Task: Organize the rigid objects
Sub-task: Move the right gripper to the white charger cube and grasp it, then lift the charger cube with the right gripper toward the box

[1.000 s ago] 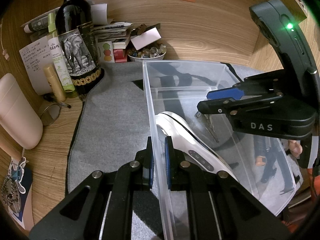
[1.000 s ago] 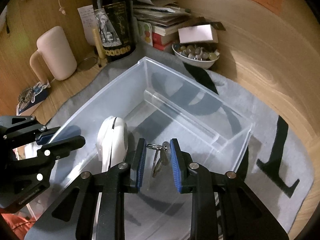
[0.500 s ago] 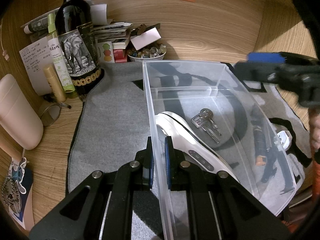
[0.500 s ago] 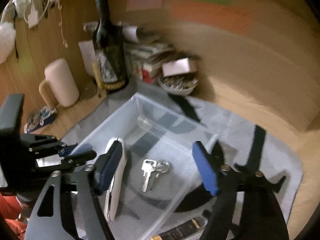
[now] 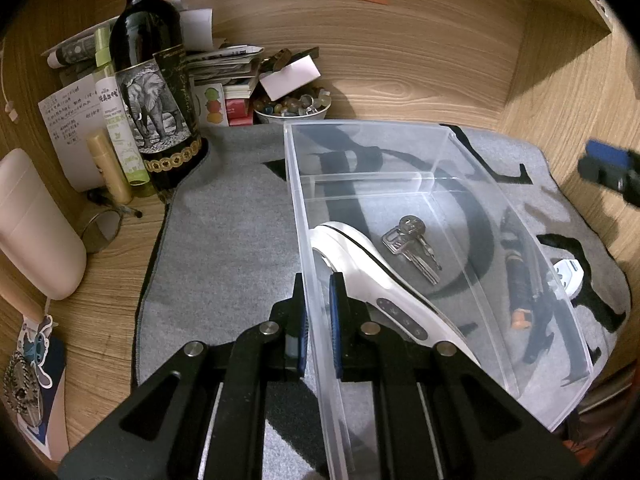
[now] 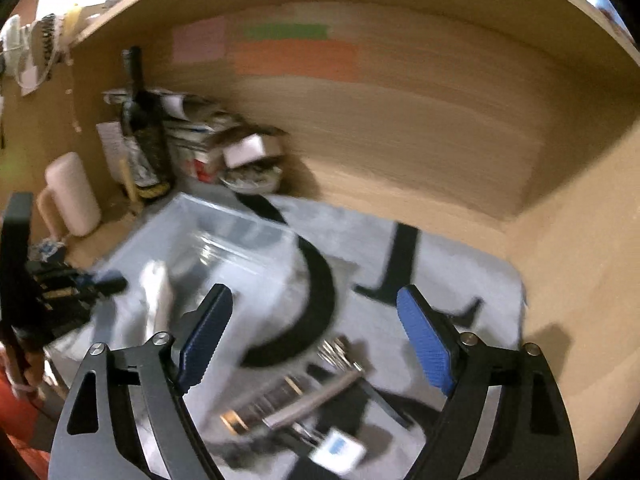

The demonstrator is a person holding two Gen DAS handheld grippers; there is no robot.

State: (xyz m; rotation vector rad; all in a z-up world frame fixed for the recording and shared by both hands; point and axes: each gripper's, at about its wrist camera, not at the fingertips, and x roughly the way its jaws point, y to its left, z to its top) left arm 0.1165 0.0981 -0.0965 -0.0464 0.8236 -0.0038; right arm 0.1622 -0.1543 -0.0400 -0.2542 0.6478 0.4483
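walls: wood-grain panels [image 5: 420,52] | surface: wooden desk [image 5: 108,280] | cover: grey mat [image 5: 224,240] | light: dim, warm

Left wrist cam: sits low and close, tilted down over the left hand-held gripper [image 5: 318,320], facing the back wall along the clear bin's [image 5: 400,128] near wall. Sharp.
Right wrist cam: higher, further right, angled down over the grey mat [image 6: 460,264], motion-blurred.
Overlap: bin, wine bottle [image 5: 154,80], paper stack in the corner, orange note [image 6: 296,60] on the wall.
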